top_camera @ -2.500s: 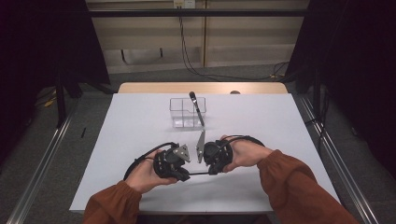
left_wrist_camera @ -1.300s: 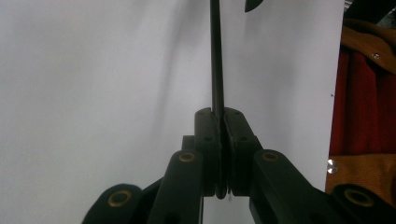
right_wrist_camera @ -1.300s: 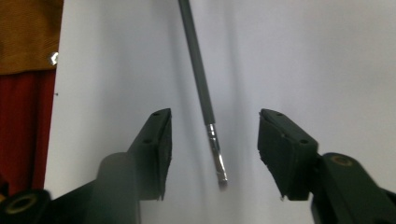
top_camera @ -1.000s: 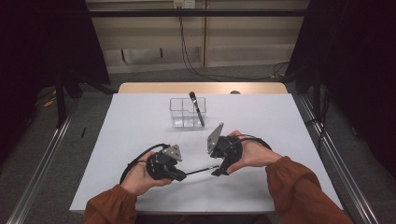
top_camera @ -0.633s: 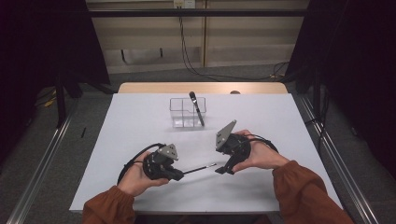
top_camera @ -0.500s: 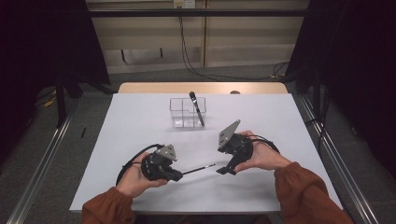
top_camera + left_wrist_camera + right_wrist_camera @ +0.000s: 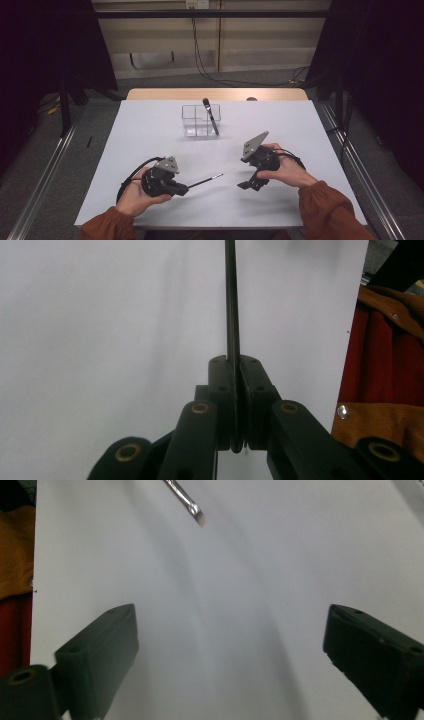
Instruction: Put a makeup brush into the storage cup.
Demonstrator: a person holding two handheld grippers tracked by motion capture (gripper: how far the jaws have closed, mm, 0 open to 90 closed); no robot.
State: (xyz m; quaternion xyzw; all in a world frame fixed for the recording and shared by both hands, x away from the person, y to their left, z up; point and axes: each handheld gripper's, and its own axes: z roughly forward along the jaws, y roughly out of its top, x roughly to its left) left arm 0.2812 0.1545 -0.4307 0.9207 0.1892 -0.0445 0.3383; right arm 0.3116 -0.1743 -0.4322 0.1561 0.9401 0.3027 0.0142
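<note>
On the white surface [image 7: 150,130], the left gripper [image 7: 181,189] has its jaws clamped on a thin black rod [image 7: 205,180]. The right gripper [image 7: 246,183], nearby, has just been opening its jaws; they stand wide with nothing between them.

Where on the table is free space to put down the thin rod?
The table is bare left of the clear box, right of it up to the far right corner, and between the box and both grippers. It is crowded at the near edge, around the left gripper holding the thin rod and the right gripper.
</note>
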